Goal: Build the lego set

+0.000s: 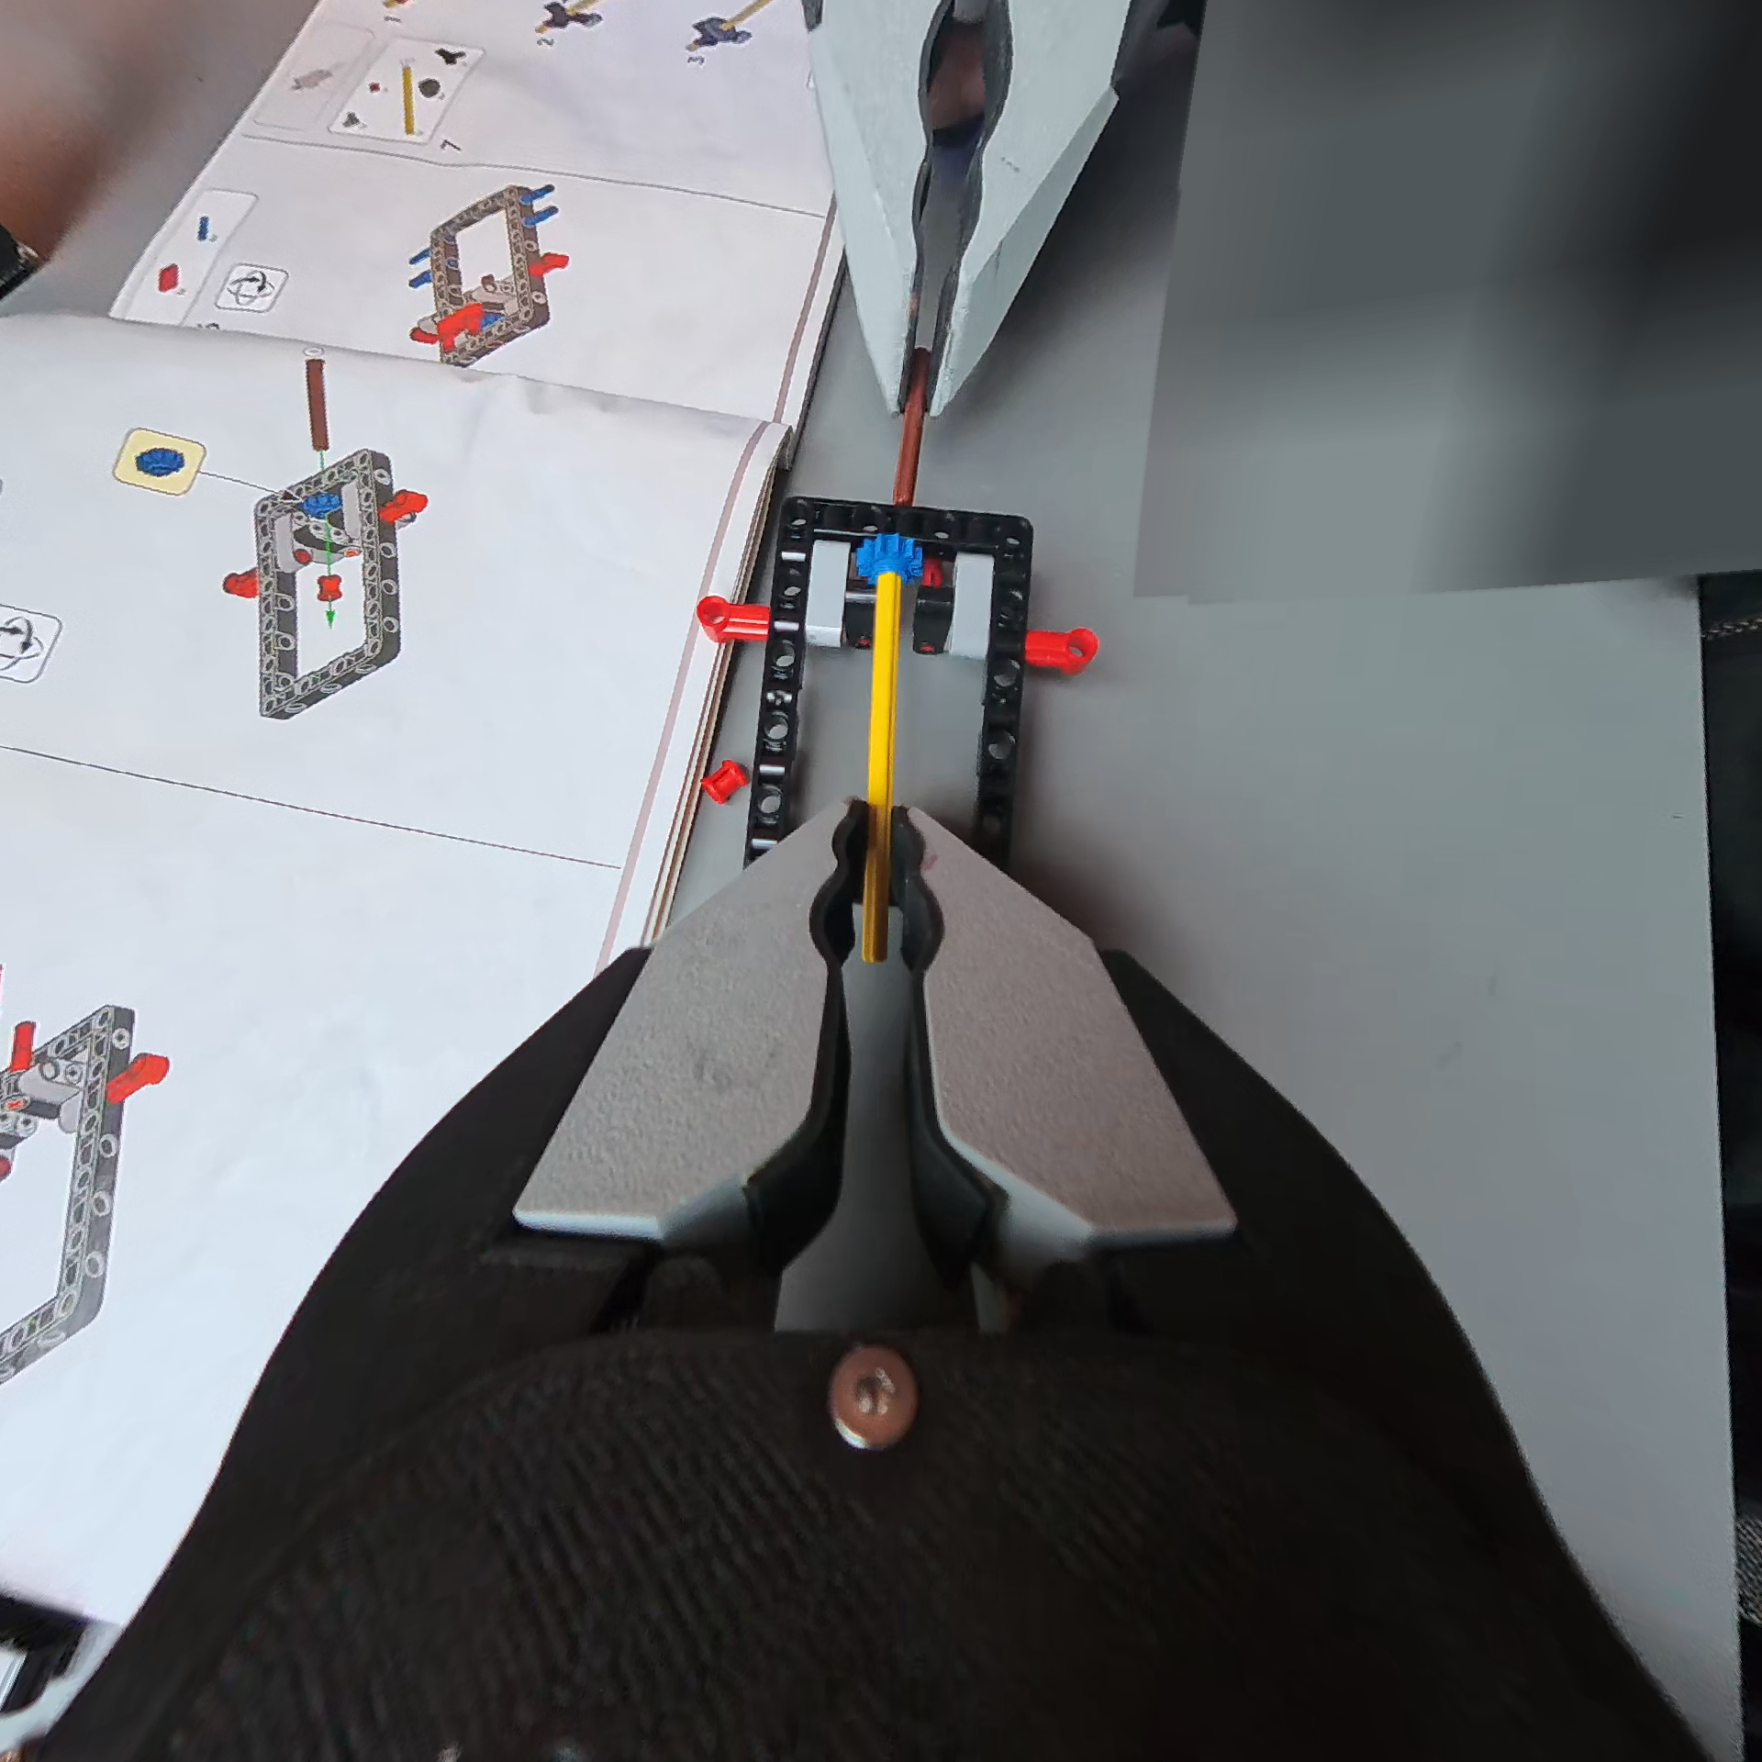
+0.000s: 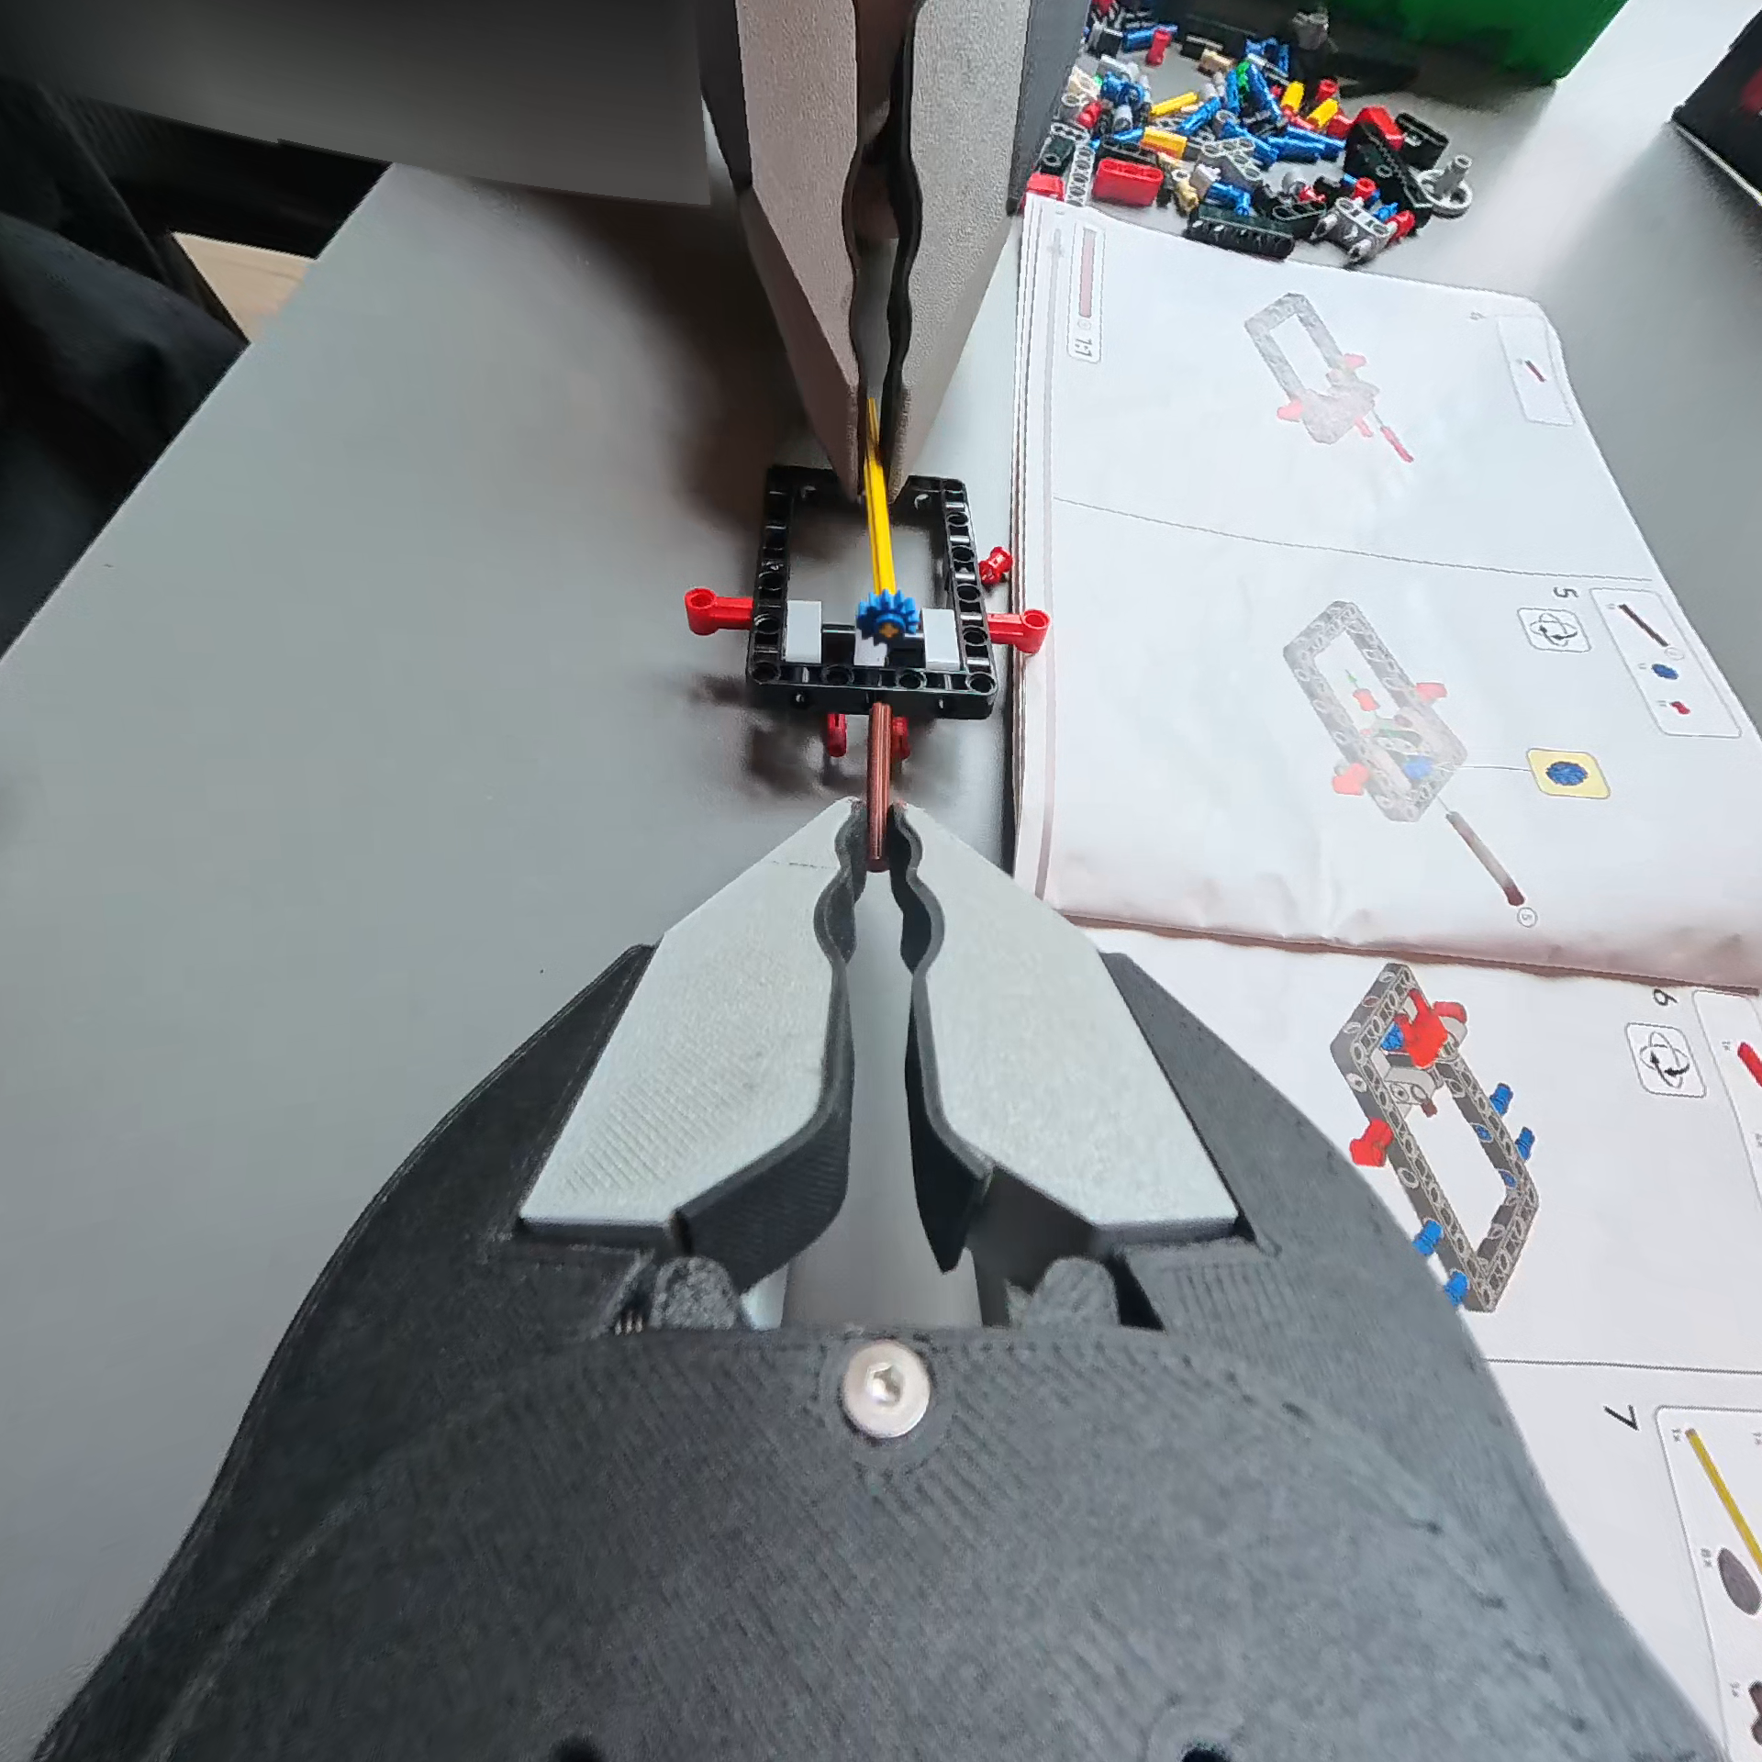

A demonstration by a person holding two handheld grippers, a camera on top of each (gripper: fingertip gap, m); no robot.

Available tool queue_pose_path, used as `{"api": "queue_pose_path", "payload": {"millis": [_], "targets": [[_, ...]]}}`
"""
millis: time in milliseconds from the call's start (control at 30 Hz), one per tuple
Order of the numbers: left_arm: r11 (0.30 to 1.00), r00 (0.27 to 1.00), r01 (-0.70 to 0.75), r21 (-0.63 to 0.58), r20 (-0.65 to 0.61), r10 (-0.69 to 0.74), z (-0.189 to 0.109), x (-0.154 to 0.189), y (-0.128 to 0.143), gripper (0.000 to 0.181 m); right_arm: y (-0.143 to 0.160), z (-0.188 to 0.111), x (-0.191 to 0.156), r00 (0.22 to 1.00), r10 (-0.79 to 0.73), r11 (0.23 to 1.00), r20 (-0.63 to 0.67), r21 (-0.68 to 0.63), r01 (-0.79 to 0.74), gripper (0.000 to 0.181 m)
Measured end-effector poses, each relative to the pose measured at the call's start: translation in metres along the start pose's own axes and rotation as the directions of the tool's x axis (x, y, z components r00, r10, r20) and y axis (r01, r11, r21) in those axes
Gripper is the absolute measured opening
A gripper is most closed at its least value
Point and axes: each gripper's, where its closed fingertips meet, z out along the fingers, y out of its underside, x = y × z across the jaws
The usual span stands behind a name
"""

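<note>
A black lego frame (image 1: 1001, 686) with red side pins lies flat on the grey table; it also shows in the right wrist view (image 2: 770, 591). My left gripper (image 1: 877, 820) is shut on a yellow axle (image 1: 883, 686) whose far end sits in a blue gear (image 1: 889, 558) inside the frame. My right gripper (image 2: 875, 815) is shut on a brown axle (image 2: 879, 753) that enters the frame's end beam from the opposite side. The two grippers face each other across the frame. The right gripper (image 1: 917, 405) shows in the left wrist view, the left gripper (image 2: 872, 477) in the right wrist view.
An open instruction booklet (image 1: 381, 610) lies beside the frame, also in the right wrist view (image 2: 1335, 591). A small red bush (image 1: 725, 782) lies between booklet and frame. A pile of loose lego parts (image 2: 1259, 133) and a green box (image 2: 1468, 29) sit beyond the booklet. My right fingertips sit around 10 centimetres from my left ones.
</note>
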Motion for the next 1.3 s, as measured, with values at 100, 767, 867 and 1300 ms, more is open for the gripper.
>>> {"api": "queue_pose_path", "payload": {"millis": [100,767,867,1300], "targets": [[1.0,1.0,0.009,0.015,-0.001,-0.009,-0.002,-0.001,-0.001,0.002,0.008,-0.001,-0.001,1.0,0.006,1.0,0.013,-0.026,-0.005,0.001],[0.968,0.978,0.193,0.158,-0.111,-0.177,0.001,0.02,-0.033,0.002,-0.001,-0.019,-0.001,0.98,0.032,0.999,-0.194,0.035,-0.025,0.037],[0.975,0.984,0.152,0.163,-0.113,-0.134,0.004,0.033,-0.036,0.002,-0.026,-0.015,-0.016,0.983,0.045,0.993,-0.18,0.12,-0.023,0.041],[0.804,0.863,0.499,0.323,-0.274,-0.425,-0.009,0.069,-0.063,0.003,-0.074,-0.017,-0.026,0.902,0.014,0.973,-0.432,0.212,0.086,0.014]]}}
